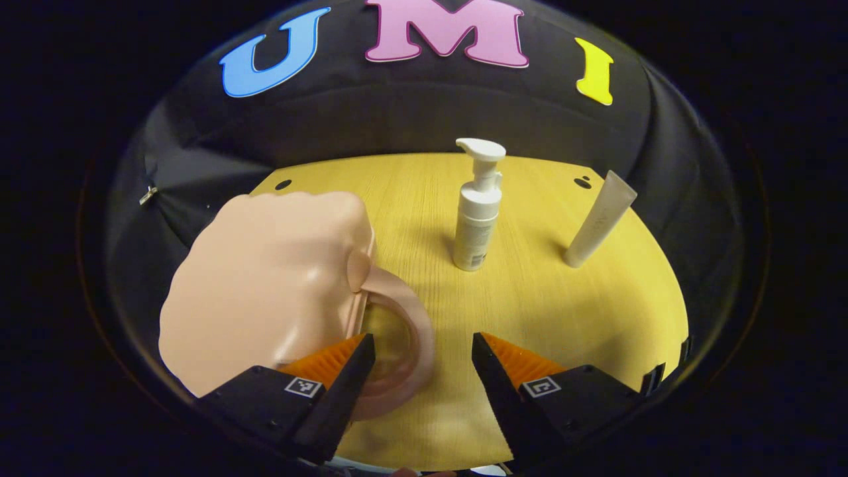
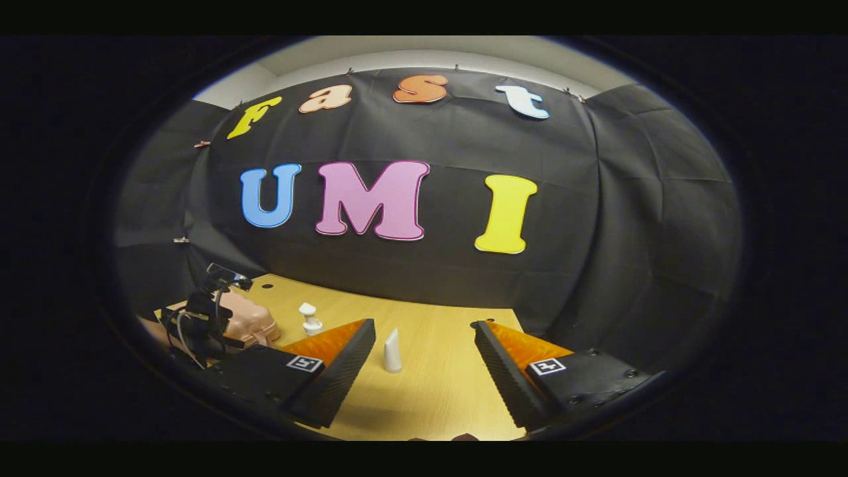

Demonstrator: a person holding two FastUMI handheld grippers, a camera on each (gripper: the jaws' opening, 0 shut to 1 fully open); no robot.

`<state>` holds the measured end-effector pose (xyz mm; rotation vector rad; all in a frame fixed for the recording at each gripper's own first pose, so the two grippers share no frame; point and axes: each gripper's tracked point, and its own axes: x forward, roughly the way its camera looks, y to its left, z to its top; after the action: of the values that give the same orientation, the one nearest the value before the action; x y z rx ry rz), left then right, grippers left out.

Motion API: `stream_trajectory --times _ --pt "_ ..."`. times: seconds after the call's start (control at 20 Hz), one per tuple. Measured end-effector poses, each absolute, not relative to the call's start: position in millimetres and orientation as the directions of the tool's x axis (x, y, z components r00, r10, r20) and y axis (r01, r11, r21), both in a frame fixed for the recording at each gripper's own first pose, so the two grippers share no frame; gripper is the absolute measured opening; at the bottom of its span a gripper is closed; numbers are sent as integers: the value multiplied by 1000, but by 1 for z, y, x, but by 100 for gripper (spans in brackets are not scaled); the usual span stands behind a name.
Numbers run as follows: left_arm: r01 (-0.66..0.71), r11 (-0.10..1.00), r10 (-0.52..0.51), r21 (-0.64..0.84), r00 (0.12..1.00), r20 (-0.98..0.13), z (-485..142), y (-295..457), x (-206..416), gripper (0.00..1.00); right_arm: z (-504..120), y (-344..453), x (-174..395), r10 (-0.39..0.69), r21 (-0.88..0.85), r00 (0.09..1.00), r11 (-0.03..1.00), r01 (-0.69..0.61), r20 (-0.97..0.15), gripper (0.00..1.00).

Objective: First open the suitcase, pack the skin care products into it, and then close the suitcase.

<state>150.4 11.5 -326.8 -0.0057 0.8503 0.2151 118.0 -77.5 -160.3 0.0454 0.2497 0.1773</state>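
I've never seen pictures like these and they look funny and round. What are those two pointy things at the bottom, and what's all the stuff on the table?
The pointy things are grabbers, like big tweezers, that a person holds, one in each hand. Each carries a little camera looking along its two fingers, so there is one round picture per grabber.

The left gripper is open and holds nothing, just beside a small pink suitcase with a round handle, shut. Further back stand a white pump bottle and a white tube on the wooden table.

The right gripper is open too, held higher, with the tube standing ahead of it.
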Motion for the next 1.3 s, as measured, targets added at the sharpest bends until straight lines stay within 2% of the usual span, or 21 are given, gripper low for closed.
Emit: stream_trajectory --times 0.1,0.15,0.2,0.25,0.3,0.35,0.4,0.5,0.7,0.85,1.15,1.3 --pt "-156 982 178 102 624 -761 -338 7 152 94 -169 -78 125 197 83 946 980 -181 -257 96" --pt "-136 987 152 89 585 -797 -349 1 148 93 -173 -77 128 208 92 942 978 -190 -263 96" --pt "-149 981 187 126 536 -823 -357 9 142 80 -175 -77 130 215 102 938 976 -194 -271 96" --pt "-142 983 175 118 515 -839 -365 15 140 51 -178 -78 133 226 109 935 973 -203 -273 97" --pt "-122 986 159 111 531 -832 -356 9 142 22 -179 -78 135 232 113 932 971 -208 -279 96" --pt "-81 989 148 124 556 -818 -349 7 146 20 -181 -81 135 233 115 931 971 -209 -282 96" --pt "-37 988 141 148 579 -803 -338 4 148 14 -181 -83 135 231 116 932 972 -206 -280 96" --pt "-13 987 134 157 595 -793 -320 3 155 12 -181 -86 134 223 119 934 973 -196 -280 96" --pt "-72 997 76 39 637 -767 -267 10 162 11 -180 -83 130 207 123 936 976 -179 -285 96" --pt "-77 997 59 9 686 -726 -218 32 160 10 -170 -65 127 203 139 941 976 -170 -272 96" --pt "-105 994 63 -32 783 -619 -119 121 138 10 -129 -6 128 191 115 960 979 -171 -204 96" --pt "-141 990 108 -12 814 -571 -84 187 120 11 -102 33 132 194 118 970 977 -177 -148 96"
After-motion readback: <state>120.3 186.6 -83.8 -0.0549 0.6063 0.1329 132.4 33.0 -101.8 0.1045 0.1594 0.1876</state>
